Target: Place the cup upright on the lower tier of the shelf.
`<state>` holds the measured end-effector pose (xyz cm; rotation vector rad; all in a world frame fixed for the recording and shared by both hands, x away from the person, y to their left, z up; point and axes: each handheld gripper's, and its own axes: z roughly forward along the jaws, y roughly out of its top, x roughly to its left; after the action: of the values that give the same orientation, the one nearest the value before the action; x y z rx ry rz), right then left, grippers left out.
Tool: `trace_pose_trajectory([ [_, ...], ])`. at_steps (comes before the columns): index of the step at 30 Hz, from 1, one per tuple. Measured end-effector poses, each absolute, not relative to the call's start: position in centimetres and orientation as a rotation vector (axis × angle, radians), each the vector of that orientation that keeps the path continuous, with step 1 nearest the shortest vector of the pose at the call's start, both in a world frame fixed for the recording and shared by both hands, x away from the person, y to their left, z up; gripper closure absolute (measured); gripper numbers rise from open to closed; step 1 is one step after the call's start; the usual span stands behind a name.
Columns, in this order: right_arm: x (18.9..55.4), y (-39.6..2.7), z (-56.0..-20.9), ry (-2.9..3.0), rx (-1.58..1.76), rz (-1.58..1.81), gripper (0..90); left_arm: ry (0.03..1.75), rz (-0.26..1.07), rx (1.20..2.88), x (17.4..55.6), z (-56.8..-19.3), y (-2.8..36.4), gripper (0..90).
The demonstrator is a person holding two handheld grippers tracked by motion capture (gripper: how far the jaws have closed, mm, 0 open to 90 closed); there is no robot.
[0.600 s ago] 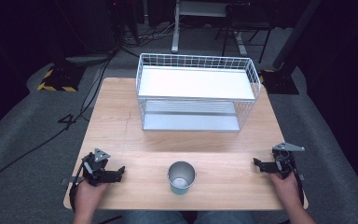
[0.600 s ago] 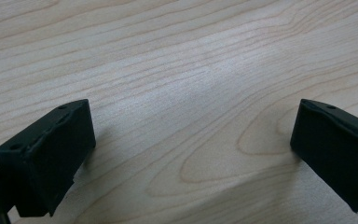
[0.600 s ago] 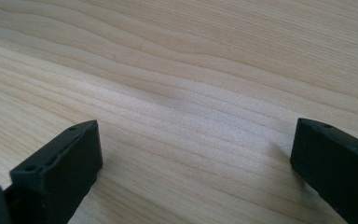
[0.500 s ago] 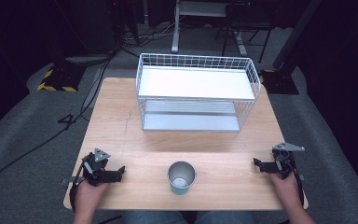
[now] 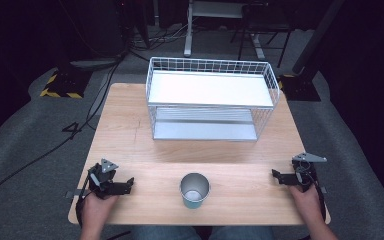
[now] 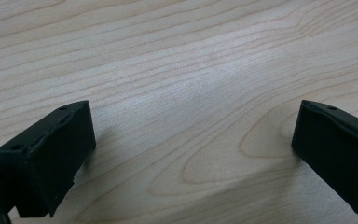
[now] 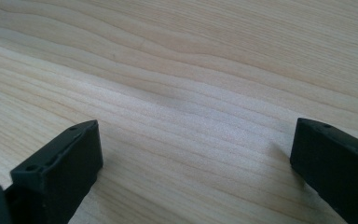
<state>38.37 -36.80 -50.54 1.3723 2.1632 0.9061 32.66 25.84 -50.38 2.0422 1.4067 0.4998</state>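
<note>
nothing has moved; cup (image 5: 195,190) sits near table (image 5: 130,130) front edge.

— Where's the cup (image 5: 195,190)?
— On the desk (image 5: 130,130), near the front edge, between the left gripper (image 5: 125,185) and the right gripper (image 5: 278,176).
— And behind it?
— The wire rack (image 5: 211,100), toward the far edge.

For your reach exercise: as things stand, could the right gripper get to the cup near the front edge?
Probably yes. The right gripper is open, and bare table lies between it and the upright cup.
</note>
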Motion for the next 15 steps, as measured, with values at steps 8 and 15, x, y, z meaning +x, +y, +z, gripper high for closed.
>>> trace_pose_trajectory([
  [8, 38.4, -36.8, -50.5, 2.163, 1.372, 0.906, 2.5, 1.338, 0.515, 2.011, 31.4, -48.5, 24.6, 0.0],
  [15, 38.4, -36.8, -50.5, 2.163, 1.372, 0.906, 2.5, 1.28, 0.521, 2.022, 30.3, -47.2, 23.4, 0.0],
])
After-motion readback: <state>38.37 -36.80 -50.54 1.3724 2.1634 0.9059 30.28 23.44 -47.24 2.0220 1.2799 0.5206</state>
